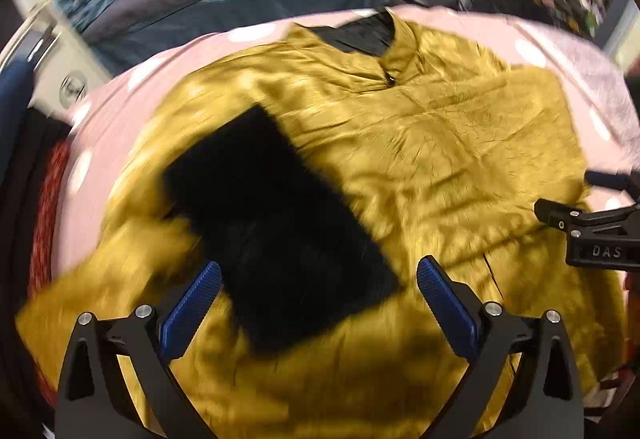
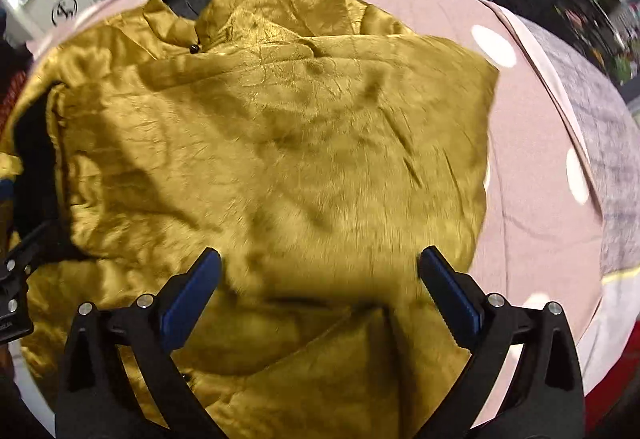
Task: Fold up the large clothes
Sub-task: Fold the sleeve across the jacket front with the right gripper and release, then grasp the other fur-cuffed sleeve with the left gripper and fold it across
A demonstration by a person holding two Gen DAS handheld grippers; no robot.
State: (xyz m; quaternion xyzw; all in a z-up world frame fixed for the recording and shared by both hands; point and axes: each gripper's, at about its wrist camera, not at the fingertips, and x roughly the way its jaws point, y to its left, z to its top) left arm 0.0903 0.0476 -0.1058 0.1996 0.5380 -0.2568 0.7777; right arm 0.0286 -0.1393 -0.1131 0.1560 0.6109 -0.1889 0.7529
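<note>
Both tools hang over the yellow shirt point(image 2: 280, 143) on the pink bed point(image 2: 532, 175). The left tool point(image 1: 318, 303) and right tool point(image 2: 318, 287) are wide open, holding nothing.

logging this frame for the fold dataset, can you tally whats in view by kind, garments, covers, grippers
Garments: 1, the mustard jacket with black lining turned out on one part
Table covers: 1, the pink polka-dot cloth
Grippers: 2, the left gripper and the right gripper, both open and empty
Total: 4
</note>
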